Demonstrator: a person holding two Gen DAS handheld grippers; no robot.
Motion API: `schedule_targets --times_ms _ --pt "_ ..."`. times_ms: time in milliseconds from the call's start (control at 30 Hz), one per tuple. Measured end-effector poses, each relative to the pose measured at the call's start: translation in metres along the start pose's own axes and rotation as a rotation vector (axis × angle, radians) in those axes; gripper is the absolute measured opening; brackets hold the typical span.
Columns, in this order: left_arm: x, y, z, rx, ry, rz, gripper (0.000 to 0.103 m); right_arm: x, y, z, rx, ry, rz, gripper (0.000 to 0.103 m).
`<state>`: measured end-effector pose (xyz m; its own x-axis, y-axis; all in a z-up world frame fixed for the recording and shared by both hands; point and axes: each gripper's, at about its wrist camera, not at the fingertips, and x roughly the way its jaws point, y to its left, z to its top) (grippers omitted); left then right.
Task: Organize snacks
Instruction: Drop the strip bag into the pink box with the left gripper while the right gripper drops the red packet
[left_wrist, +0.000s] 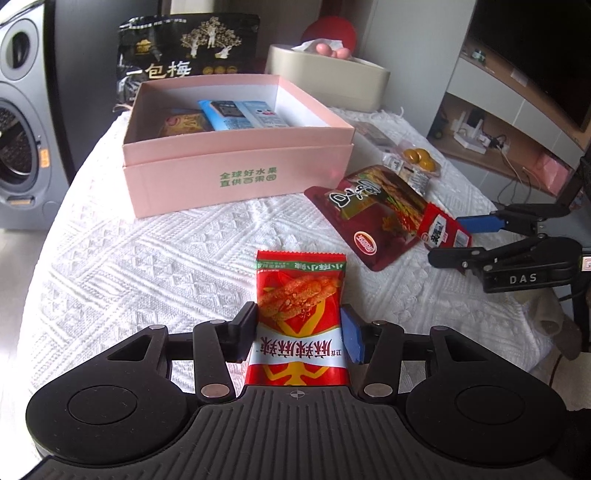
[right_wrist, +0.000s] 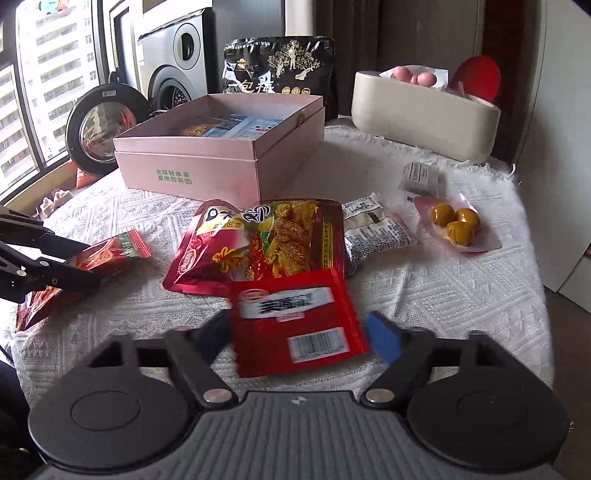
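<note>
A red snack packet (left_wrist: 300, 314) is gripped in the left claw (left_wrist: 299, 332); a small red sachet (right_wrist: 295, 325) lies between the spread fingers of the right claw (right_wrist: 297, 334), near the worktop (left_wrist: 147, 258) front edge

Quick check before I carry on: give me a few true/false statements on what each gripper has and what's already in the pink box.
1. The left gripper is shut on the red-and-white snack packet. True.
2. The pink box is empty. False: it already holds a blue packet and an orange one.
3. The right gripper has a small red packet between its fingers. True.
4. The yellow-ball snack pack is in the box. False: it lies on the white tablecloth.
</note>
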<state>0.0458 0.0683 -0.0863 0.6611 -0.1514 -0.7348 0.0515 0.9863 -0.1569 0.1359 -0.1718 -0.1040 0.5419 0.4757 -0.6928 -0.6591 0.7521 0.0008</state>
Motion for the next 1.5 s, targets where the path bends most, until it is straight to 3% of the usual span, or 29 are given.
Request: schedule_targets --times_ms 67,233,333,433,533,600,667,833,1000,1067,1200,1300,1400,1500 --pt "-0.002 -0.003 -0.002 0.005 0.005 -0.002 0.054 -0.009 0.006 0.0 -0.003 0.008 0.012 0.056" --pt "-0.026 -0.011 -0.004 0.003 0.0 -0.089 0.053 -0.041 0.037 0.003 -0.081 -0.004 0.065 0.052" --pt "-0.058 -0.012 0.017 0.013 -0.107 -0.076 0.052 -0.072 0.054 0.023 -0.129 -0.085 0.099 0.051" --pt "-0.092 -0.012 0.055 0.053 -0.266 0.011 0.052 -0.104 0.061 0.063 -0.153 -0.211 0.104 0.051" --pt "-0.107 -0.008 0.096 0.032 -0.402 0.067 0.053 -0.126 0.06 0.108 -0.141 -0.345 0.079 0.052" --pt "-0.099 -0.003 0.123 -0.013 -0.441 0.09 0.053 -0.129 0.058 0.132 -0.131 -0.403 0.038 0.052" --pt "-0.074 0.001 0.146 -0.051 -0.428 0.098 0.053 -0.123 0.054 0.152 -0.111 -0.428 0.004 0.052" --pt "0.011 0.011 0.169 -0.035 -0.314 0.193 0.053 -0.088 0.037 0.171 -0.068 -0.378 -0.065 0.052" --pt "0.053 0.04 0.162 -0.063 -0.215 0.236 0.054 -0.043 0.024 0.168 -0.054 -0.287 -0.116 0.052" --pt "0.057 0.049 0.158 -0.082 -0.188 0.232 0.055 -0.024 0.021 0.169 -0.035 -0.249 -0.112 0.052" --pt "0.057 0.063 0.141 -0.102 -0.152 0.149 0.057 0.008 0.02 0.178 0.023 -0.198 -0.067 0.052" --pt "0.046 0.073 0.133 -0.162 -0.179 0.091 0.06 0.032 0.027 0.186 0.056 -0.159 -0.034 0.052" --pt "0.026 0.087 0.128 -0.257 -0.282 0.058 0.055 0.056 0.037 0.194 0.062 -0.123 -0.027 0.052" --pt "0.01 0.097 0.126 -0.29 -0.362 0.063 0.055 0.081 0.046 0.206 0.076 -0.095 0.001 0.052"
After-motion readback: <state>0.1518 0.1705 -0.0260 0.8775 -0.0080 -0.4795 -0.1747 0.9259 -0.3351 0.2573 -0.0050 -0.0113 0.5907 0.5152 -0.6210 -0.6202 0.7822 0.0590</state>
